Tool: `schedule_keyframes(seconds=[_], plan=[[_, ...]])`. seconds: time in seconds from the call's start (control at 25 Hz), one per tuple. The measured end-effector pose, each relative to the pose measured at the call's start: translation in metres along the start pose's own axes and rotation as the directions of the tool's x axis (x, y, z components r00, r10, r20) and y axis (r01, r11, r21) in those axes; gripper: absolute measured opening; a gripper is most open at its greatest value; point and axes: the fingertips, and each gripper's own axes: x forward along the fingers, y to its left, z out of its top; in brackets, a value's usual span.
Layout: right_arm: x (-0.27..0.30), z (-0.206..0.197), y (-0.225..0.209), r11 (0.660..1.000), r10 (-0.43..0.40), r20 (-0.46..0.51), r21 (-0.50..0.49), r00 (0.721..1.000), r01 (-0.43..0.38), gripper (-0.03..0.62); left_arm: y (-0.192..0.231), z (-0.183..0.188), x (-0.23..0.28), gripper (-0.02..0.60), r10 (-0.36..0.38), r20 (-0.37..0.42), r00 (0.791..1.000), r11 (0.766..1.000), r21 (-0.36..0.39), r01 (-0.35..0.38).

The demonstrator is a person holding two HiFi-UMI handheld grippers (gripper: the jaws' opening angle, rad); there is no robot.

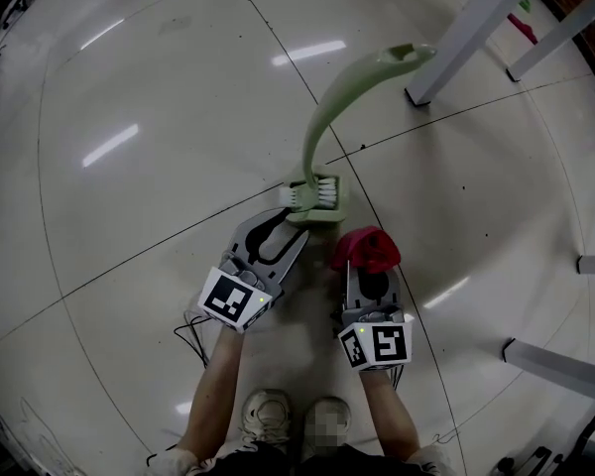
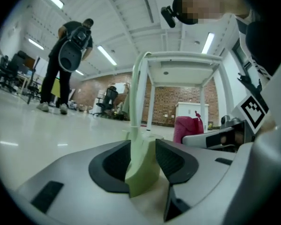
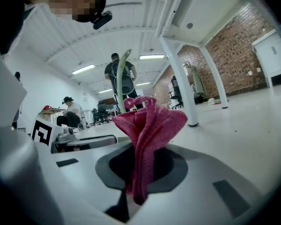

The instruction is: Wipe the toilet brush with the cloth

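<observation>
Your left gripper [image 1: 288,228] has its jaws apart with the base of the toilet brush [image 1: 320,122] standing between them, pads just beside it, not clamping. The green brush stands upright on the floor [image 1: 159,87], base at 12 o'clock from that gripper, handle arcing off toward 1 o'clock. Your right gripper [image 1: 369,266] is clamped on the red cloth [image 1: 367,248], bunched above the jaws, at 4 o'clock from the brush base, near it but apart.
</observation>
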Motion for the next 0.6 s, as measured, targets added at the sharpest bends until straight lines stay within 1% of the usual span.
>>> schedule_keyframes(seconds=[0.04, 0.08, 0.16, 0.24, 0.36, 0.48, 0.6], plan=[[-0.004, 0.004, -0.010, 1.000, -0.022, 0.006, 0.006, 1.000, 0.022, 0.031, -0.006, 0.000, 0.007, 0.151, -0.040, -0.011, 0.999, 0.999, 0.004, 0.041], [-0.007, 0.007, -0.017, 0.999, -0.040, 0.013, 0.005, 0.999, 0.040, 0.031, -0.010, -0.001, 0.013, 0.153, -0.068, -0.027, 0.997, 0.998, 0.014, 0.068], [-0.011, 0.014, -0.027, 0.998, -0.060, 0.025, 0.001, 0.998, 0.060, 0.031, -0.014, -0.003, 0.023, 0.152, -0.093, -0.056, 0.994, 0.995, 0.034, 0.095], [-0.014, 0.018, -0.030, 0.998, -0.064, 0.034, 0.004, 0.997, 0.064, 0.031, -0.014, -0.005, 0.028, 0.152, -0.093, -0.065, 0.994, 0.995, 0.035, 0.096], [-0.016, 0.017, -0.025, 0.999, -0.047, 0.025, 0.002, 0.999, 0.047, 0.031, -0.015, -0.005, 0.026, 0.150, -0.073, -0.063, 0.995, 0.997, 0.016, 0.074], [-0.015, 0.005, -0.012, 1.000, -0.008, -0.013, -0.008, 1.000, 0.008, 0.031, -0.020, -0.006, 0.020, 0.149, -0.046, -0.067, 0.997, 0.999, -0.001, 0.046], [-0.010, -0.009, 0.004, 0.999, 0.039, -0.051, -0.006, 0.998, -0.039, 0.031, -0.032, -0.007, 0.013, 0.149, -0.062, -0.082, 0.995, 0.998, -0.011, 0.062]])
